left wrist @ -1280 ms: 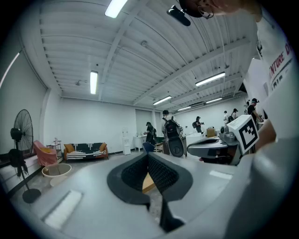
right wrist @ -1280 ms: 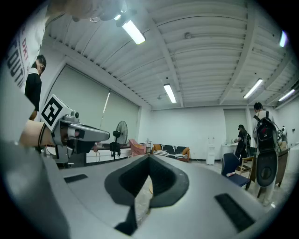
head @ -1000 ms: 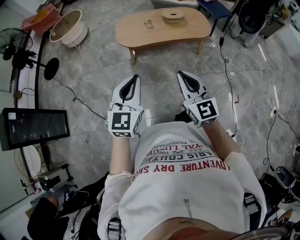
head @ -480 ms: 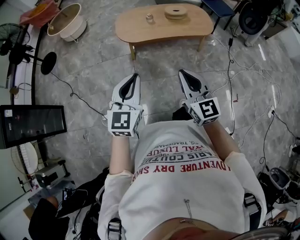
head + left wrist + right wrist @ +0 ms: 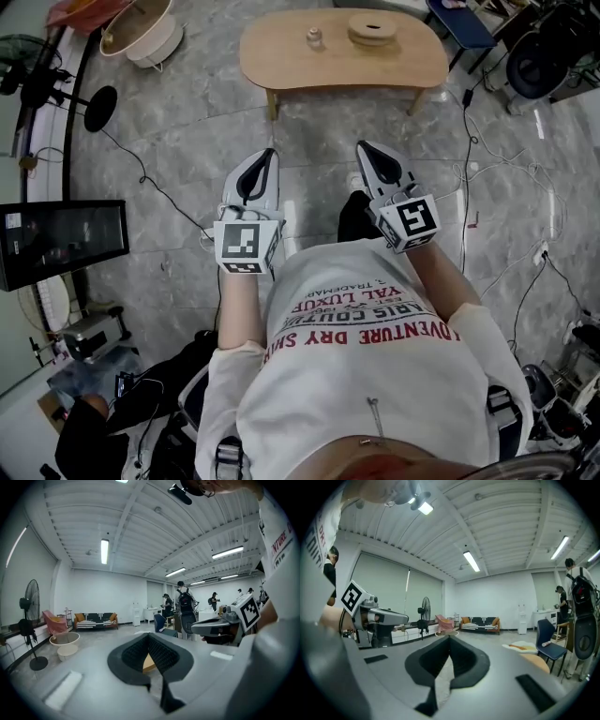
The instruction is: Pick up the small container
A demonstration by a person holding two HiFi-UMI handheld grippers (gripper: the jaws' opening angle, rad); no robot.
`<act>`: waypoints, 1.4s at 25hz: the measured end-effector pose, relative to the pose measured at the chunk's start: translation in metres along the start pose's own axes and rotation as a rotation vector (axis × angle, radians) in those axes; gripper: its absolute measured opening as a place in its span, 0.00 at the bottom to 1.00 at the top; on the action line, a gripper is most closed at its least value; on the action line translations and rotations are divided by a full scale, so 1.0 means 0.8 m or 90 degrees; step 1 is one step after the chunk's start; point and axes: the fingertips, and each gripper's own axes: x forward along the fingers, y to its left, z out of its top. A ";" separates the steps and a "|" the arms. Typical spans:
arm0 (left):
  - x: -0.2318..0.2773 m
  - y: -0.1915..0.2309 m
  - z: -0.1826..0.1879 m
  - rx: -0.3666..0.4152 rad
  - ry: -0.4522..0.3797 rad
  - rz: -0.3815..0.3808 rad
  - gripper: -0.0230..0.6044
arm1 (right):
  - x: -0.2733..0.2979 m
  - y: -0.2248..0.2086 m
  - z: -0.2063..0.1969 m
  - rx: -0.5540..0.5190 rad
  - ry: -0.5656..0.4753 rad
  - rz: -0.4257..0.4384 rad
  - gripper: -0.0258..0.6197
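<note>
The small container (image 5: 314,37) stands on a low wooden table (image 5: 281,61) far ahead on the floor, beside a round wooden disc (image 5: 372,31). Both grippers are held in front of the person's chest, well short of the table. My left gripper (image 5: 271,153) is shut with nothing between its fingers. My right gripper (image 5: 360,146) is also shut and empty. In the left gripper view the jaws (image 5: 149,637) meet at the tips, with a sliver of the tan table (image 5: 149,663) showing in the gap. The right gripper's tips (image 5: 450,639) touch too.
A beige basket (image 5: 141,28) and a fan base (image 5: 98,108) lie at the far left, and a dark monitor (image 5: 61,242) at the left. Cables (image 5: 464,187) trail over the marble floor. A blue chair (image 5: 464,23) and an office chair (image 5: 544,61) stand right of the table.
Both grippers keep the same shut pose in front of the body. The table and floor have shifted in the head view, and the person's foot now shows between the grippers.
</note>
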 end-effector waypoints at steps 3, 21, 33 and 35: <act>0.054 0.014 0.004 -0.003 0.016 0.025 0.06 | 0.042 -0.048 0.001 0.008 0.004 0.025 0.02; 0.387 0.078 0.036 -0.041 0.052 0.093 0.06 | 0.265 -0.354 -0.002 0.046 0.056 0.099 0.02; 0.564 0.189 -0.049 -0.061 0.093 0.014 0.06 | 0.433 -0.431 -0.059 0.064 0.123 0.046 0.02; 0.596 0.208 -0.061 -0.065 0.095 -0.007 0.06 | 0.466 -0.447 -0.073 0.072 0.140 0.031 0.02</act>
